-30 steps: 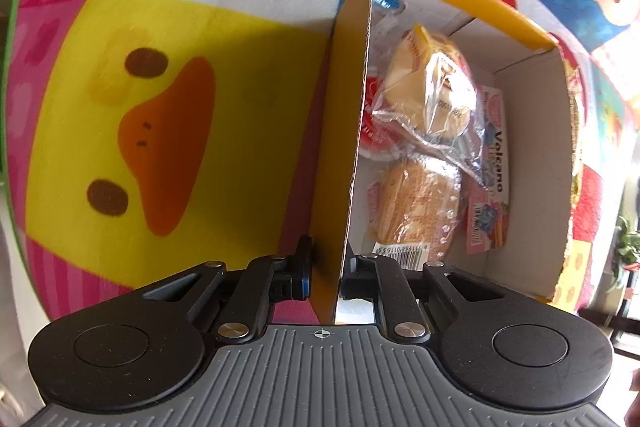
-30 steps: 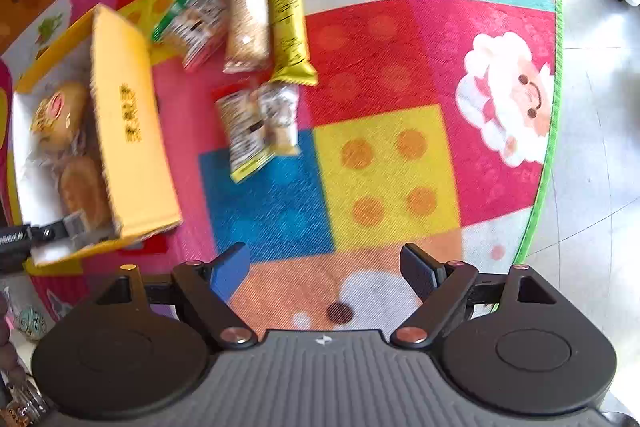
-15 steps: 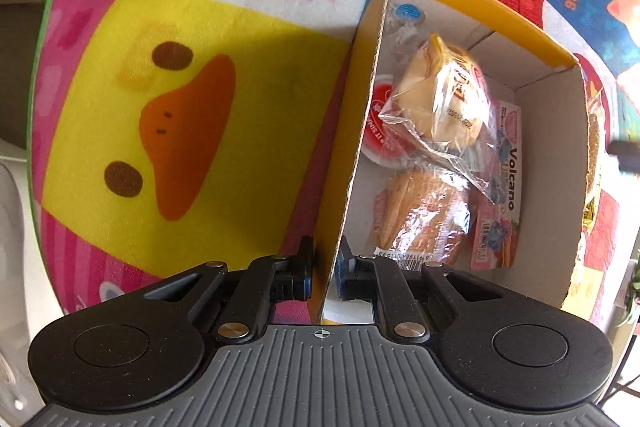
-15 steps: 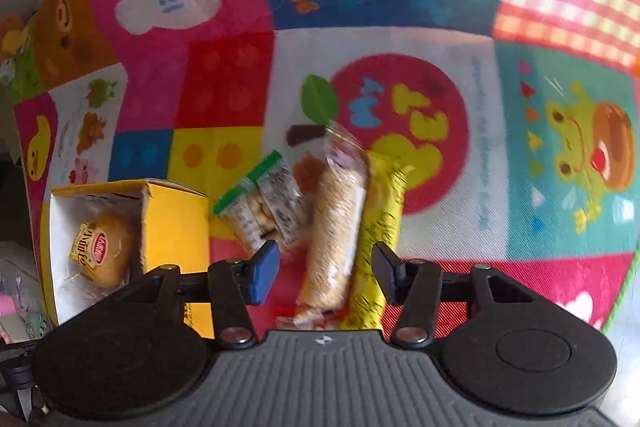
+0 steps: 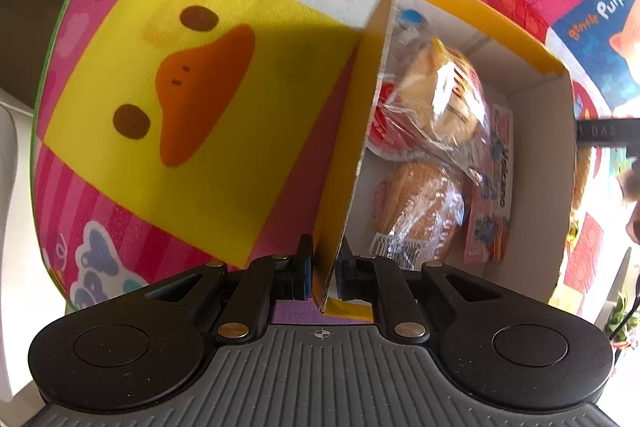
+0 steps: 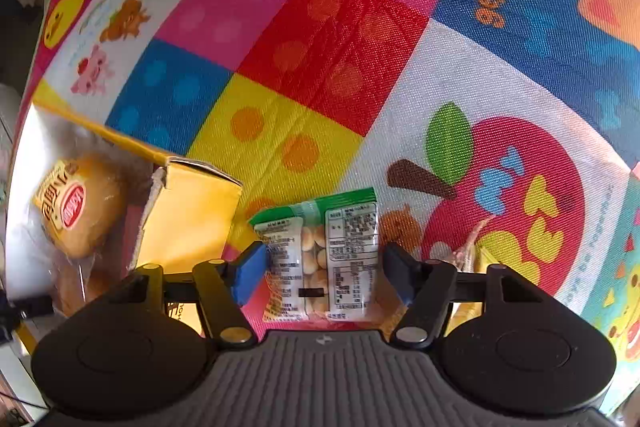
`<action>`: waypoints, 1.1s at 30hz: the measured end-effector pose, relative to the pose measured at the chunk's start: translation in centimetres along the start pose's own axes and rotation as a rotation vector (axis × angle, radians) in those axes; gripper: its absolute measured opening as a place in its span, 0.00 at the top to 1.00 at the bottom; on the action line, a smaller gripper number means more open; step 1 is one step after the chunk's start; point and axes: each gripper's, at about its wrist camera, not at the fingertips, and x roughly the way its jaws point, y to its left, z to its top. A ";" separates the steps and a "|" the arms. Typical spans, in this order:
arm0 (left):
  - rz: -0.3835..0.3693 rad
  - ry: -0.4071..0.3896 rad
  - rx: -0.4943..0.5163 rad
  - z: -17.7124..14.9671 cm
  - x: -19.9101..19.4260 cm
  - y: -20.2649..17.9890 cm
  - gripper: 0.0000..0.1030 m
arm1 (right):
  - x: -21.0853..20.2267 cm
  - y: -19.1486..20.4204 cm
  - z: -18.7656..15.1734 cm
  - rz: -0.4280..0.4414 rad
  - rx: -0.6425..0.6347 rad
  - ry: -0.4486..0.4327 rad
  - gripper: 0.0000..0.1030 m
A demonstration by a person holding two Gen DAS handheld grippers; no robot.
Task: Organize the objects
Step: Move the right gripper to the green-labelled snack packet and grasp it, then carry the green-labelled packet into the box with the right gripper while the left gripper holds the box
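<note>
Leftward, the left hand-held gripper (image 5: 325, 273) pinches the yellow box (image 5: 352, 131) wall, wrapped buns (image 5: 448, 99) inside, while the right hand-held gripper (image 6: 326, 273), spread wide, straddles a green-topped clear biscuit pack (image 6: 320, 251) lying on the mat (image 6: 328, 67) beside the box.

My left gripper (image 5: 325, 273) and right gripper (image 6: 325, 277): black linkages, brass rivets, ribbed grey bodies at six o'clock, blue-padded jaws.
</note>
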 end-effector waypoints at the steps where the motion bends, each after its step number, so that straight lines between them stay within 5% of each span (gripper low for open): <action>1: 0.004 0.002 0.012 0.1 0.0 -0.1 0.88 | 0.0 0.0 -0.2 -0.002 0.010 -0.004 0.33; 8: 0.037 0.014 0.100 0.8 0.1 -1.3 0.88 | -1.7 0.6 -1.9 0.015 0.010 -0.021 0.48; 14: 0.026 0.011 0.187 1.8 -0.1 -2.0 0.88 | -5.2 -0.6 -5.7 0.107 0.206 -0.103 0.48; 19: -0.004 0.018 0.266 2.3 0.3 -1.9 0.88 | -6.6 0.2 -10.9 0.082 0.360 -0.100 0.48; 29: -0.106 0.057 0.356 1.1 0.5 -0.3 0.86 | -9.2 6.7 -20.7 -0.009 0.564 -0.050 0.48; 33: -0.111 0.055 0.483 1.8 0.6 -1.3 0.85 | -9.6 10.4 -23.3 -0.038 0.616 -0.061 0.48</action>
